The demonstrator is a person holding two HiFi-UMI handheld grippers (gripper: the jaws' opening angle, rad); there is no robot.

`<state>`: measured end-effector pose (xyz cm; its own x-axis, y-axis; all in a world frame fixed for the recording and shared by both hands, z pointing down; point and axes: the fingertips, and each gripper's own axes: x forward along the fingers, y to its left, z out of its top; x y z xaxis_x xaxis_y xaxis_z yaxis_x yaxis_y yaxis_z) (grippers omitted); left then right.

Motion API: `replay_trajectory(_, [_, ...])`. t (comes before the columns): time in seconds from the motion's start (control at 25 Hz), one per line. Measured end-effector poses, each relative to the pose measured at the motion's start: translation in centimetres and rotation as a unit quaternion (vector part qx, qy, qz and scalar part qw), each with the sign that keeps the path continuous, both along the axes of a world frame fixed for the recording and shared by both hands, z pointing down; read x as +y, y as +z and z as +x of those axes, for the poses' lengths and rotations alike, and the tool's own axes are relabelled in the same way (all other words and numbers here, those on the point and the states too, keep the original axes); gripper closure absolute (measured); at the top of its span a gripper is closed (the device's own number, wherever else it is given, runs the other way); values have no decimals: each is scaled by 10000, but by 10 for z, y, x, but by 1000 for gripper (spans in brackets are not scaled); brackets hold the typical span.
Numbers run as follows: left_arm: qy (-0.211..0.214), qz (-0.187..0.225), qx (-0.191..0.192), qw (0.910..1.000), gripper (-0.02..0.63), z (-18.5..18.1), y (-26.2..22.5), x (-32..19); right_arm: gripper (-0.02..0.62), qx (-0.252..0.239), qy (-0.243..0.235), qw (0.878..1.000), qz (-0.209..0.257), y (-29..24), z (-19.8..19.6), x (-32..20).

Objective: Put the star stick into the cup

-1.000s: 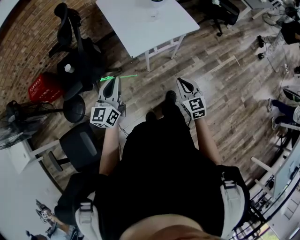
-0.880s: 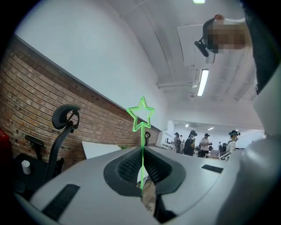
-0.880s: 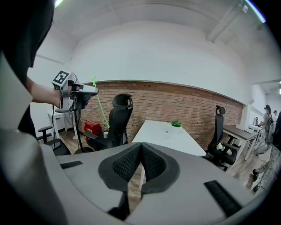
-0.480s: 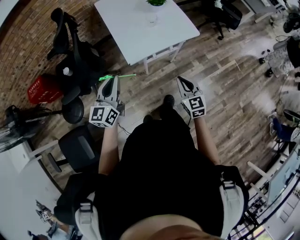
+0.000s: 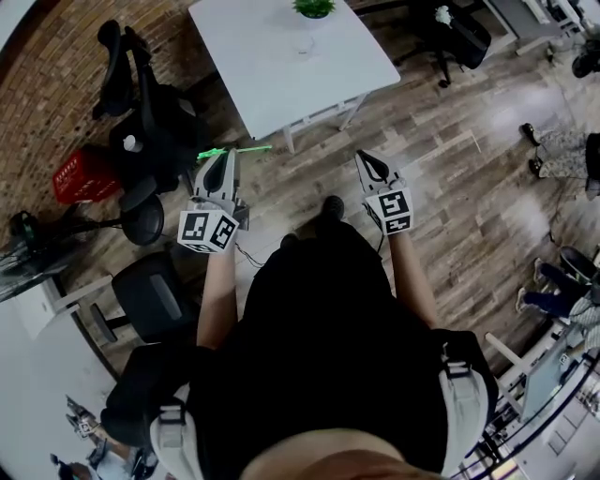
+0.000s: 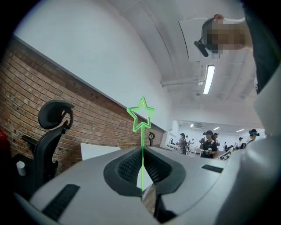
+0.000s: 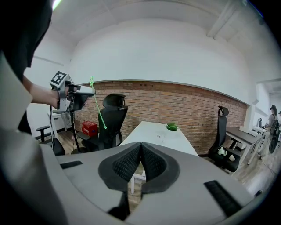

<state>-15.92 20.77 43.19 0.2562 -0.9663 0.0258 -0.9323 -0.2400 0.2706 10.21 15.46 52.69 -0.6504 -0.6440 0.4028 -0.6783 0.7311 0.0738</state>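
Not much of the actual job is done yet. The star stick (image 6: 142,127) is pinched in the left hand-held gripper (image 5: 225,157), jaws clamped on its thin green stem, with the star end poking out ahead over the wood floor (image 5: 450,178). The right hand-held gripper (image 7: 140,149) is closed with nothing in it.

The table (image 5: 281,80) is up ahead, well apart from both grippers. I think the small see-through thing near its far end is the cup (image 5: 305,41), but it's too tiny to be sure.

Still left: reach the table, line the stick up over the cup, and let go.

Other stuff: a little potted plant (image 5: 314,7) near the cup, plus black office chairs (image 5: 141,103) and a red crate (image 5: 75,176) off to the left. Nothing looks to be blocking the straight line in, I'd say.
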Motion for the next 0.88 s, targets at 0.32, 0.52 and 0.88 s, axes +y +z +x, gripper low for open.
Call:
replay_trajectory(0.32, [-149,26,62,9999,583,12,-7,-25,597,-4,-121,9999,-32,-1,12,-32])
replay_trajectory(0.52, [-253,-7,44,9997,583,20,-7,-34,597,59,-248,9996,-77,12,21,-45])
replay_trajectory(0.88, [-463,-37,-16,9989,583,32,-6,-41,597,-1,-456,9989,-47,13,30,-64])
